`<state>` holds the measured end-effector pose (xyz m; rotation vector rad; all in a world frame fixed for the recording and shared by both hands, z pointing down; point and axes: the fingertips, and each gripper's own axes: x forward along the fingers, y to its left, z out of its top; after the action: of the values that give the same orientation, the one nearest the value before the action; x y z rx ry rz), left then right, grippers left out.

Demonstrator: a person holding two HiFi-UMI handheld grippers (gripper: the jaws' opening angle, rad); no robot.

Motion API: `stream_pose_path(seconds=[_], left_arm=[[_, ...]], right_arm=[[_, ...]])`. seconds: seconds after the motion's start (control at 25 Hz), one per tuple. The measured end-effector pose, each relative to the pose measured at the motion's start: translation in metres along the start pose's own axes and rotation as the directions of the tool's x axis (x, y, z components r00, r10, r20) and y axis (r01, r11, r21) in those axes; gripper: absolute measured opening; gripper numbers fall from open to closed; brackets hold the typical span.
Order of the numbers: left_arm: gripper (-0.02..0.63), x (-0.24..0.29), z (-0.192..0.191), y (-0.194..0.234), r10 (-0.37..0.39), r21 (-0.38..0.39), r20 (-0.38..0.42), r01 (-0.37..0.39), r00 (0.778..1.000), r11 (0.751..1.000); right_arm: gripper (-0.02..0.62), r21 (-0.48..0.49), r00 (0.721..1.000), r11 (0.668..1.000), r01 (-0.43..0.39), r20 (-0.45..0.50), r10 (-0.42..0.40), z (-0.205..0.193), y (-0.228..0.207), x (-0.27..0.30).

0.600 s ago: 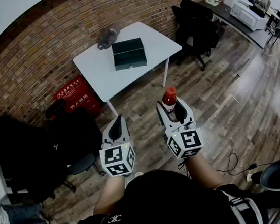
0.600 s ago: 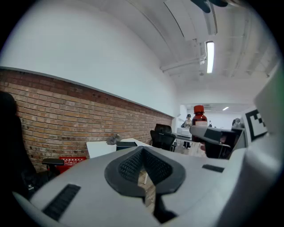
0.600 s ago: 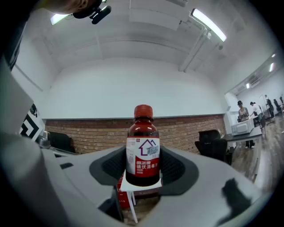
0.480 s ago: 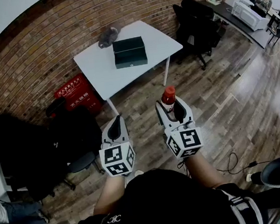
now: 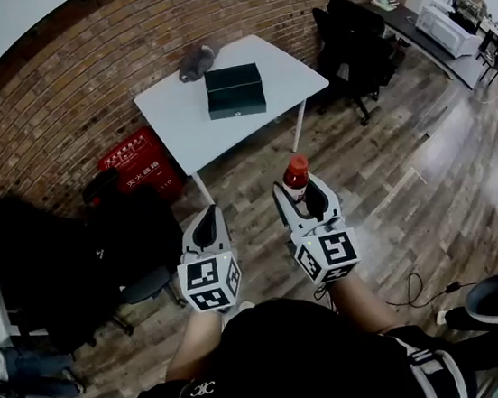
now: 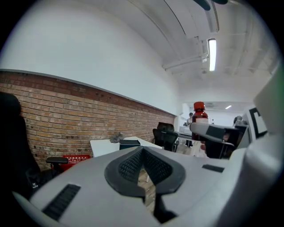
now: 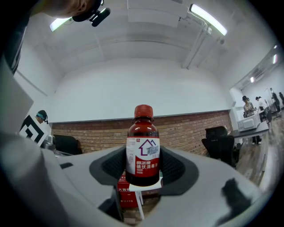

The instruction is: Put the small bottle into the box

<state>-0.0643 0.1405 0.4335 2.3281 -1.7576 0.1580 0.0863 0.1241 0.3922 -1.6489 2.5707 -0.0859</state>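
Note:
A small brown bottle (image 7: pixel 143 153) with a red cap and a red-and-white label stands upright between the jaws of my right gripper (image 5: pixel 300 199), which is shut on it. In the head view the small bottle (image 5: pixel 295 176) sticks up from that gripper over the wooden floor. The left gripper view catches the small bottle (image 6: pixel 199 116) at its right. My left gripper (image 5: pixel 206 229) is shut with nothing in it, level with the right one. The dark green box (image 5: pixel 235 91), lid closed, lies on the white table (image 5: pixel 180 125) ahead by the brick wall.
A grey crumpled thing (image 5: pixel 196 62) lies on the table's far edge. A red crate (image 5: pixel 140 167) stands under the table's left side. Black office chairs (image 5: pixel 358 47) stand to the right, a dark chair (image 5: pixel 101 249) to my left. A cable (image 5: pixel 416 290) lies on the floor.
The table and box have shifted slightly right and nearer in the head view. Both grippers keep their places, with the bottle still held.

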Motion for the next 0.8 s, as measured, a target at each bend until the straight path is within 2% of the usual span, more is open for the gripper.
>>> stream_pose_path(seconds=[0.28, 0.8], left_arm=[[0.006, -0.004, 0.001, 0.014, -0.024, 0.008, 0.006, 0.024, 1.0, 1.0], [0.006, -0.012, -0.001, 0.077, -0.093, 0.002, 0.008, 0.093, 0.996, 0.996]], right_arm=[[0.227, 0.018, 1.0, 1.0, 0.004, 0.003, -0.004, 0.0, 0.015, 0.008], [0.227, 0.011, 0.999, 0.999, 0.042, -0.01, -0.042, -0.01, 0.069, 0.038]])
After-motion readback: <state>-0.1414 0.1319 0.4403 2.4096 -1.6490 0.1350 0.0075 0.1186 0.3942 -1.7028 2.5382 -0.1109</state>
